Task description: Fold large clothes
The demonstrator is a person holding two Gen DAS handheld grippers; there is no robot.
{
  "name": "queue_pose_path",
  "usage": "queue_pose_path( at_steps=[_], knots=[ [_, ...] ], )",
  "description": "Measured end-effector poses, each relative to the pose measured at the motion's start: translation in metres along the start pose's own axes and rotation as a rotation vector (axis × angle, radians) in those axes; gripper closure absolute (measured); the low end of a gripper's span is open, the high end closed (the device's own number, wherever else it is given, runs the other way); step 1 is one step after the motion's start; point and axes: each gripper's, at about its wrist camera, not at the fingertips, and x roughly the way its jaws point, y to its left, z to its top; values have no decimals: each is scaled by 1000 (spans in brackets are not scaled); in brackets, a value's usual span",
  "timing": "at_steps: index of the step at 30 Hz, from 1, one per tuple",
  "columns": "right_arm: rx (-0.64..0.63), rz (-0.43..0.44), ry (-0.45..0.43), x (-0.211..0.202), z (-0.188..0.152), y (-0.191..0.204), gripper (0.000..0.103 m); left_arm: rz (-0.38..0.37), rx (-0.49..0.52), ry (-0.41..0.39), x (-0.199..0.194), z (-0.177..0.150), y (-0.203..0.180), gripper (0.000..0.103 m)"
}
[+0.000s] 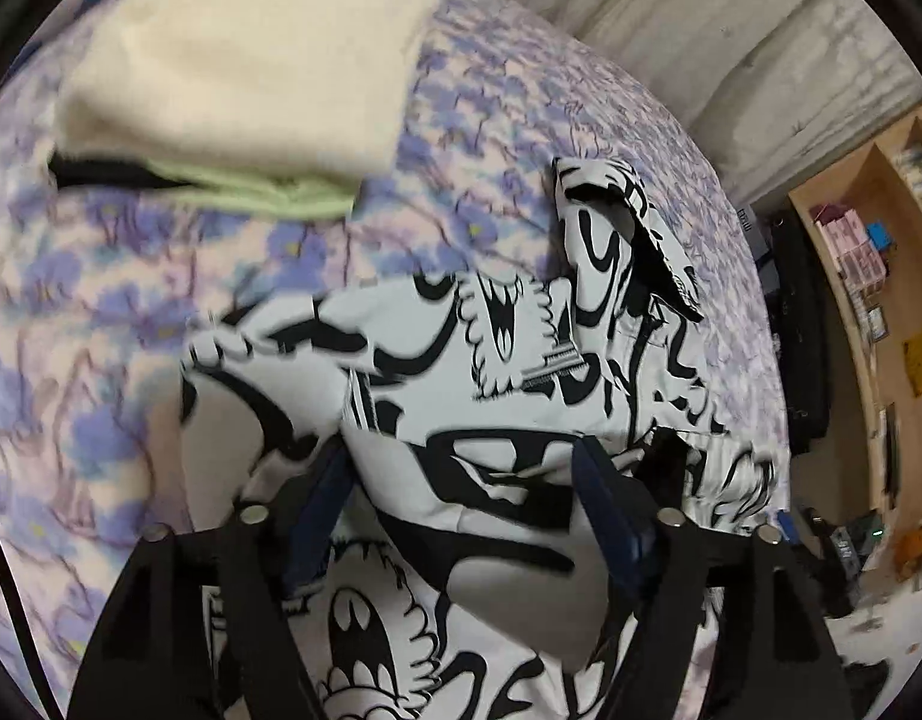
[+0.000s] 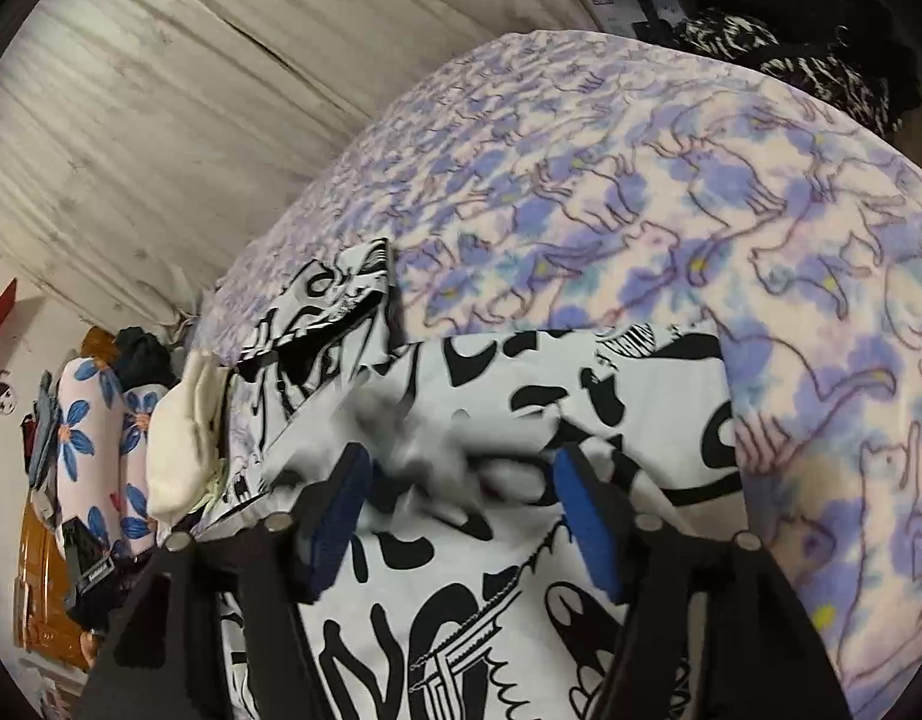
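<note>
Right wrist: printed garment (image 2: 520,396) on flowered bedspread (image 2: 760,210).

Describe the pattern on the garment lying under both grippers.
The garment is white with bold black cartoon graphics; the left wrist view shows it best.

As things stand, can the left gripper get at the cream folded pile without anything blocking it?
Probably yes. The left gripper stands open over the black-and-white printed garment, gripping nothing, and only bare floral bedspread lies between it and the cream folded pile. It would need to travel across the bed first.
</note>
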Motion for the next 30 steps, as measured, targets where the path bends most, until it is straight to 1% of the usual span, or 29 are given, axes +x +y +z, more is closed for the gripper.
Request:
queue_pose_path(
  at_steps=[5, 7, 10, 12, 16, 20, 24, 27, 28, 30],
  knots=[
    [-103, -27, 11, 4, -1, 15, 38, 45, 89, -1, 1, 3, -9, 28],
    [-129, -40, 22, 7, 0, 17, 38, 48, 110, -3, -2, 3, -6, 28],
    [-174, -64, 49, 17, 2, 18, 38, 24, 134, -15, -8, 5, -3, 28],
    [-215, -92, 60, 25, 3, 19, 38, -4, 153, -22, -14, 6, -1, 28],
    [-325, -163, 82, 43, 4, 23, 38, -53, 194, -50, -28, 7, 5, 24],
    [-409, -228, 125, 68, 7, 21, 38, -43, 231, -74, -31, 7, 11, 23],
    [-393, -221, 183, 88, 12, 7, 38, 29, 316, -57, -12, 6, 9, 23],
    [-357, -189, 208, 98, 15, -3, 38, 71, 343, -34, 8, 12, 7, 23],
    [-349, -181, 208, 99, 16, -5, 38, 77, 342, -22, 14, 15, 8, 23],
    [-318, -158, 206, 100, 18, -9, 38, 41, 326, 3, 21, 18, 11, 23]
  ],
)
